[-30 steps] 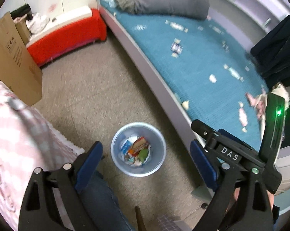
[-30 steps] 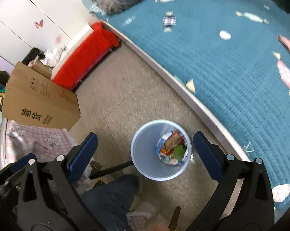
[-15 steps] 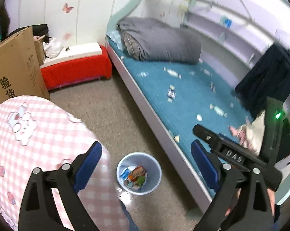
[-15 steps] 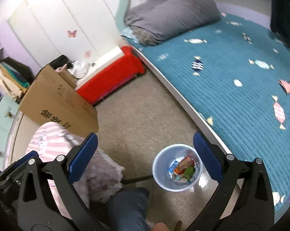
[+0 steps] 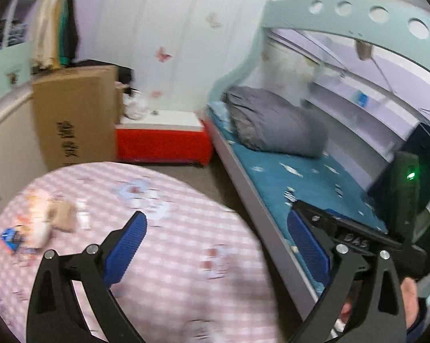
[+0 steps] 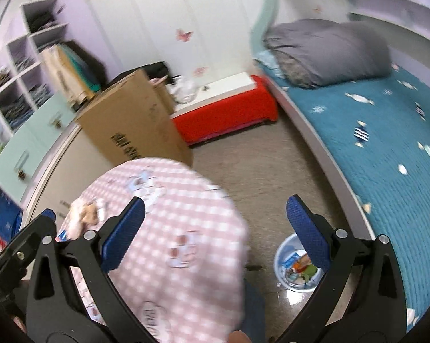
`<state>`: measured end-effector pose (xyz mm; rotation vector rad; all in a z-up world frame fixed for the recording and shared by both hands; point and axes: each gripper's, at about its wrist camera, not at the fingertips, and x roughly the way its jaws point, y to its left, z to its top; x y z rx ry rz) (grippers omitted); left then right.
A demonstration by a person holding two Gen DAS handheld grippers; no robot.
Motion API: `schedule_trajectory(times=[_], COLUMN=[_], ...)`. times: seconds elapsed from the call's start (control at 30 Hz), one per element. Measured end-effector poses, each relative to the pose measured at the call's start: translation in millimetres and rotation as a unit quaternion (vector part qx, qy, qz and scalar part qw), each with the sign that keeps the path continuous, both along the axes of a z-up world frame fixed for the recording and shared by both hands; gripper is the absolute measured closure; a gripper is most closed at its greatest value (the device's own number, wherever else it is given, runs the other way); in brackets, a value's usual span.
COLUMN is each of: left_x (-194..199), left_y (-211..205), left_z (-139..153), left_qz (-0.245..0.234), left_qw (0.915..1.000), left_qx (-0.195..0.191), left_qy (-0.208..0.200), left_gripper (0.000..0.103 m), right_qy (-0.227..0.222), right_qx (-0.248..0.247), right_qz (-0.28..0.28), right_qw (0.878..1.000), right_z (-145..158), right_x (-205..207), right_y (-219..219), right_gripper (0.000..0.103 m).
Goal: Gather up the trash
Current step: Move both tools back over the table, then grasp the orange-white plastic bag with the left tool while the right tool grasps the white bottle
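A pile of wrappers and scraps (image 5: 40, 228) lies at the left of a round table with a pink checked cloth (image 5: 186, 257); the same trash (image 6: 83, 214) shows small in the right wrist view. My left gripper (image 5: 215, 240) hangs above the table, its jaws still opening, nothing between them. My right gripper (image 6: 215, 223) is open and empty over the table's edge (image 6: 209, 257). A pale blue bin (image 6: 283, 257) with wrappers inside stands on the floor by the bed, partly behind the right finger.
A bed with a teal cover (image 6: 386, 148) and a grey bundle (image 5: 272, 123) runs along the right. A cardboard box (image 5: 75, 120), a red bench (image 5: 163, 143) and shelves (image 6: 29, 71) stand at the back. Carpeted floor (image 6: 272, 171) lies between table and bed.
Both grippers rose from over the bin and tilted up, so the pink table and the far wall came into view. The bin dropped out of the left view.
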<state>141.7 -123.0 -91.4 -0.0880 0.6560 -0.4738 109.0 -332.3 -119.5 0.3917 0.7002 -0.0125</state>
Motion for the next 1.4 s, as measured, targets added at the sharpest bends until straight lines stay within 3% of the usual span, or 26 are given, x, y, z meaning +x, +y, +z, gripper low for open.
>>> schedule_trajectory(times=[0.33,0.57,0.73,0.87,1.1,1.13,1.2,1.23,1.3,1.33,1.4], left_x=[16.3,46.0,72.6,99.0,130.5,133.2,140.7,143.5,147.2,147.5,145.0], left_y=[133.8,205.0,225.3,225.2,222.4,220.9,218.7,217.1,211.7,208.9,204.0], left_z=[-17.4,-55.1,-77.5,-91.8,-111.6,-112.1,-118.0,-119.9,-124.7,-126.0,-124.5], left_qz=[0.132,0.191,0.201,0.193,0.185,0.181,0.163,0.149,0.123,0.120,0.120], left_qw=[0.9906,0.9808,0.9775,0.9772,0.9757,0.9761,0.9783,0.9808,0.9842,0.9844,0.9845], left_qx=[0.036,0.024,0.035,0.066,0.095,0.097,0.099,0.091,0.082,0.085,0.093], left_qy=[-0.008,0.033,0.053,0.060,0.069,0.070,0.081,0.087,0.097,0.096,0.088], left_gripper=[0.006,0.006,0.006,0.006,0.008,0.011,0.035,0.038,0.055,0.055,0.059], right_qy=[0.015,0.040,0.061,0.077,0.094,0.099,0.108,0.105,0.095,0.093,0.092], right_qx=[-0.028,-0.051,-0.066,-0.076,-0.084,-0.085,-0.083,-0.085,-0.104,-0.104,-0.098], right_qz=[0.098,0.142,0.163,0.184,0.215,0.219,0.223,0.223,0.233,0.239,0.244], right_qw=[0.995,0.988,0.983,0.977,0.968,0.967,0.965,0.965,0.962,0.961,0.960], right_z=[-3.7,-27.8,-52.4,-72.4,-95.6,-100.0,-108.6,-109.4,-109.7,-109.1,-108.1], right_x=[48.4,87.5,116.7,145.7,182.1,187.0,195.8,196.7,197.6,197.6,196.0], right_y=[110.3,166.3,192.1,214.8,245.2,249.1,254.5,256.6,264.5,266.1,265.4], right_gripper=[0.006,0.006,0.006,0.006,0.019,0.024,0.038,0.043,0.058,0.069,0.069])
